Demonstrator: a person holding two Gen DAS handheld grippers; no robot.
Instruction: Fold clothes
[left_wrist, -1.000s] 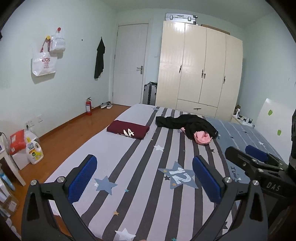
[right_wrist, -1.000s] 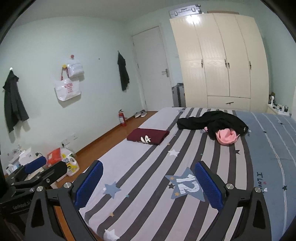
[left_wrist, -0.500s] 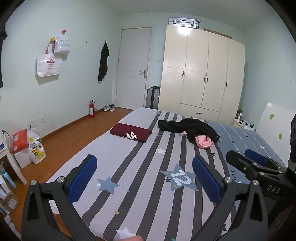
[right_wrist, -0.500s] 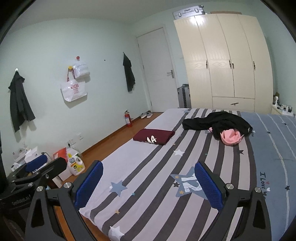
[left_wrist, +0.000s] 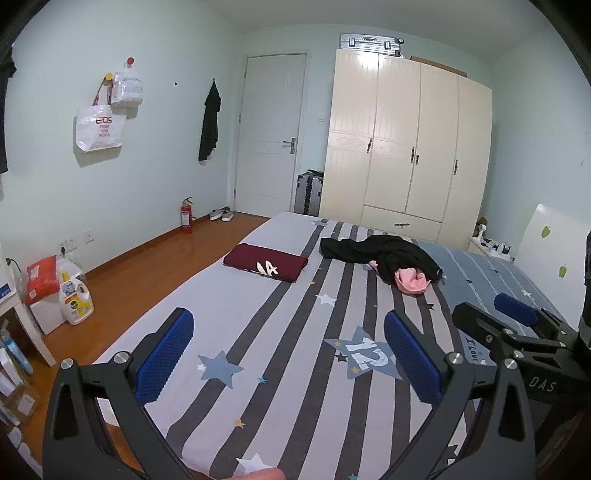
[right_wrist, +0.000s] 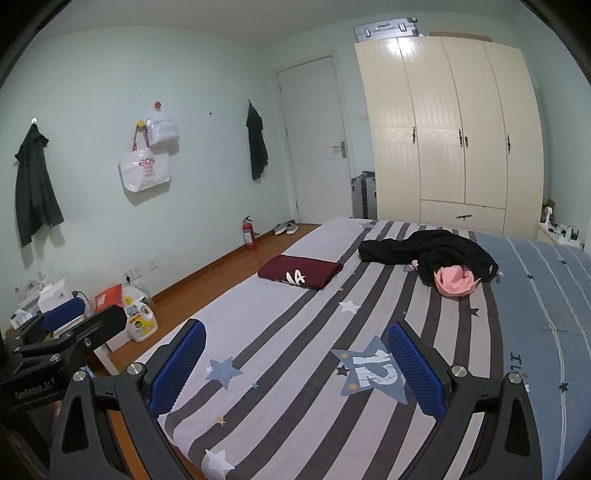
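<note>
A folded maroon garment with white lettering lies on the striped bed, toward its left side. Beyond it sprawls a crumpled black garment with a pink piece tucked at its near end. My left gripper hovers open over the near part of the bed, nothing between its blue pads. My right gripper is likewise open and empty. Each gripper shows at the edge of the other's view. Both are far short of the clothes.
A cream wardrobe and white door stand at the far wall. Wooden floor runs left of the bed with a fire extinguisher, a detergent bottle and boxes. Bags and dark clothes hang on the left wall.
Both cameras have tilted upward and drawn back slightly, so the bed and clothes sit lower in view. The garments have not moved. Both grippers stay open.
</note>
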